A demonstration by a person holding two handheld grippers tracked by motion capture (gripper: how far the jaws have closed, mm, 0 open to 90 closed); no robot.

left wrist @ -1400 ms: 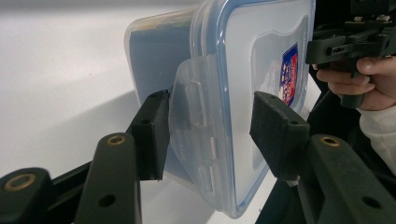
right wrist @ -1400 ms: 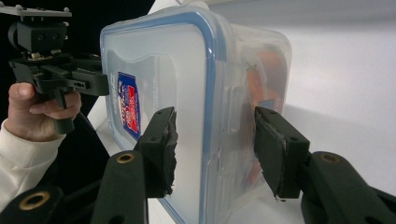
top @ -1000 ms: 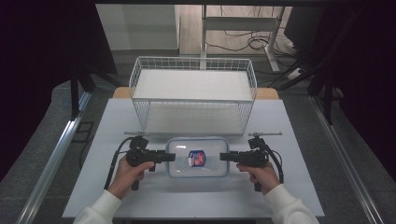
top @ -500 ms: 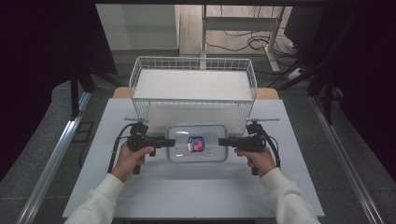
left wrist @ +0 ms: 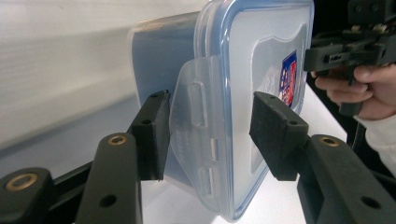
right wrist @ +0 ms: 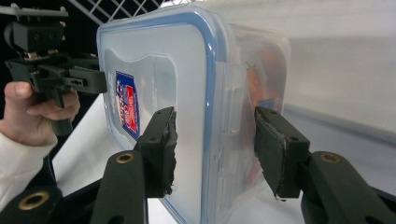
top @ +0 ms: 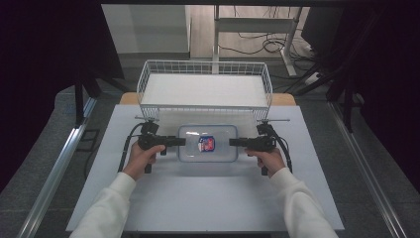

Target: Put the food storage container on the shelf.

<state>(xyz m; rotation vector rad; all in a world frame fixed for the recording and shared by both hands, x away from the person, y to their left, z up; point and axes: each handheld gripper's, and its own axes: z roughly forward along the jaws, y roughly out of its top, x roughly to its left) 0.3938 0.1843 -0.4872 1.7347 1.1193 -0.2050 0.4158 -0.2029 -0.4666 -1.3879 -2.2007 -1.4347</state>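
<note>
Clear plastic container [top: 207,143] sits mid-table, just near of the wire basket [top: 205,91]. Left tool [top: 174,142] and right tool [top: 238,142] straddle its end latches (jaws parted, not clamped); squeeze evenly before lifting.

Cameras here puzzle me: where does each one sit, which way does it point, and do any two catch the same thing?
High view: above the person's side, looking forward and down on the table; both forearms, left tool and right tool show.
Left gripper view: rides the left tool, looking along its jaws at the container's latch flap; the other hand shows beyond.
Right gripper view: rides the right tool, facing the opposite end.
Shared: the clear lidded container with its red-blue label.
</note>
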